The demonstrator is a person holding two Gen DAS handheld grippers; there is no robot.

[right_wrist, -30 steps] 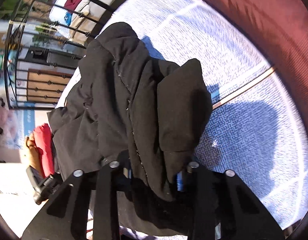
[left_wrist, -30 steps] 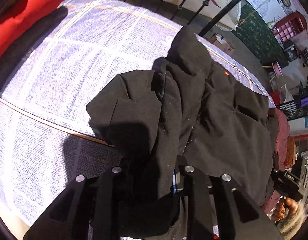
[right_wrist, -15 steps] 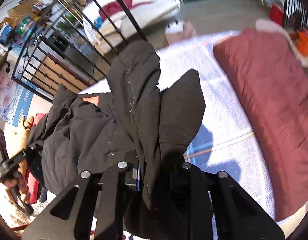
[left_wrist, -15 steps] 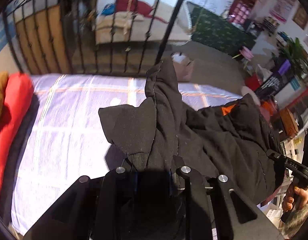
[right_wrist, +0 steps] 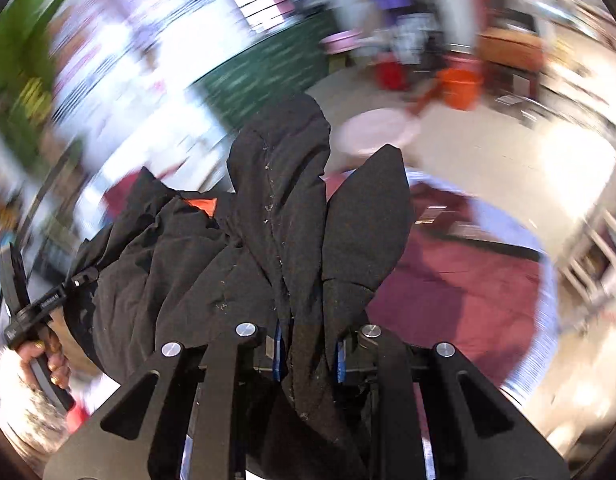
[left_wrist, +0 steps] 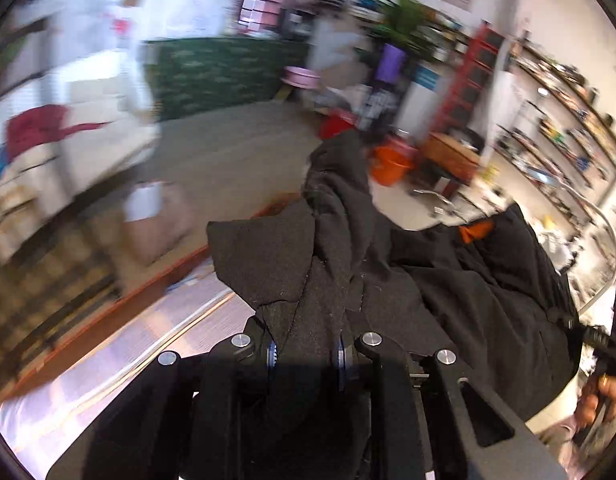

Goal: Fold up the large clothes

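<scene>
A large black garment (left_wrist: 448,280) with an orange label (left_wrist: 474,230) hangs lifted between both grippers. In the left wrist view my left gripper (left_wrist: 305,350) is shut on a bunched edge of it, and a collar-like flap sticks up ahead of the fingers. In the right wrist view my right gripper (right_wrist: 308,344) is shut on another bunch of the same garment (right_wrist: 283,208), whose orange label (right_wrist: 199,205) shows to the left. A hand (right_wrist: 47,360) at the far left holds the other gripper's handle. Both backgrounds are blurred by motion.
The bed's pale checked sheet (left_wrist: 127,360) lies below at the lower left, and a maroon cushion (right_wrist: 448,280) lies under the garment on the right. Beyond are the floor, an orange bucket (left_wrist: 390,164), a potted plant (left_wrist: 404,12) and cluttered shelves (left_wrist: 548,120).
Both grippers have risen and swung round with the garment, lifting it off the bed. The views now look over the room instead of down at the sheet.
</scene>
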